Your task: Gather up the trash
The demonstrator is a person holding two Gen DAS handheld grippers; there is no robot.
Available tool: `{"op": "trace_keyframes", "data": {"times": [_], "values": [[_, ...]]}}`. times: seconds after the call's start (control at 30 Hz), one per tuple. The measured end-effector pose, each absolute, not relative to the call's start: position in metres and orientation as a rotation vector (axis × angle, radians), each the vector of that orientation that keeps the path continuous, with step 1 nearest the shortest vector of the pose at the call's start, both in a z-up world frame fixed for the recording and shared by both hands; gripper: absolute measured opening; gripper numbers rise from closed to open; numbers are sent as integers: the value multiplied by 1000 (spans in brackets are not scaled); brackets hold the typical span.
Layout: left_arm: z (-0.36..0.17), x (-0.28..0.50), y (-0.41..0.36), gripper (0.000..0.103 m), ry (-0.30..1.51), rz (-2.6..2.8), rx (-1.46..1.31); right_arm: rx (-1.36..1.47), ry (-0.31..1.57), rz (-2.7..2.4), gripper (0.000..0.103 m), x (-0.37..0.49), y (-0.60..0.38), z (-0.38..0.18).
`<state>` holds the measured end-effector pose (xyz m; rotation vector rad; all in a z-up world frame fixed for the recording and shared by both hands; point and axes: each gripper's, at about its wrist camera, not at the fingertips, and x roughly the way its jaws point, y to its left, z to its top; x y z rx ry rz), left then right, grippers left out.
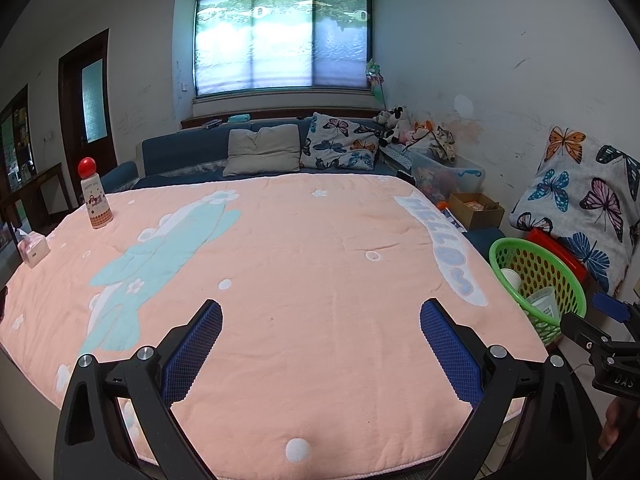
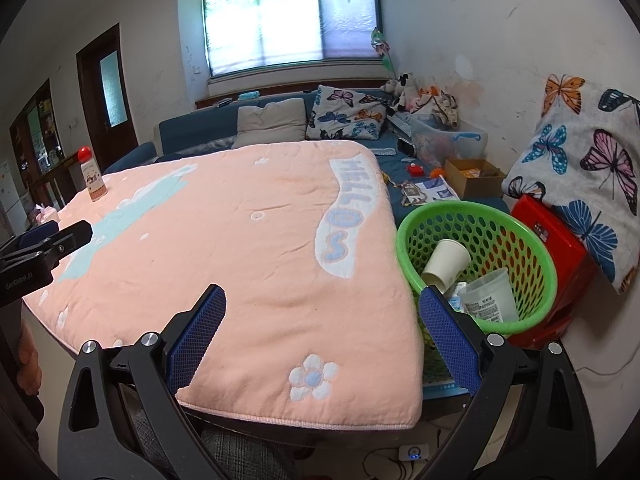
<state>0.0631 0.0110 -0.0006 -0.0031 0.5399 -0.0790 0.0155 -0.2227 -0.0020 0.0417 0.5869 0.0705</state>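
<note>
Left tongs (image 1: pixel 320 320) gaped wide over the pink-covered table (image 1: pixel 300 248), right tongs (image 2: pixel 322 308) likewise wide and empty, green basket (image 2: pixel 540 240) just beside their right finger, paper cup (image 2: pixel 446 266) and clear cup (image 2: pixel 494 296) lay inside.

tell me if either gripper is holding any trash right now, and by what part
Nothing is held. The left gripper and the right gripper are both open above the pink blanket, with nothing between their fingers.

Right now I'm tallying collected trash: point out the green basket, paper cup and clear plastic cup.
green basket (image 2: pixel 516 216): right wrist view, far rim.
paper cup (image 2: pixel 448 262): right wrist view, side wall.
clear plastic cup (image 2: pixel 494 294): right wrist view, side wall.
</note>
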Motion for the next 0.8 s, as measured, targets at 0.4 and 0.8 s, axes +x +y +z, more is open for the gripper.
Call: {"op": "trace_keyframes", "data": {"times": [0.4, 0.8], "values": [[-1, 63, 14, 96, 542, -72, -6, 33, 584, 86, 96, 15, -219, -2], [-2, 64, 15, 96, 540, -66, -4, 30, 584, 89, 96, 16, -218, -3]]}}
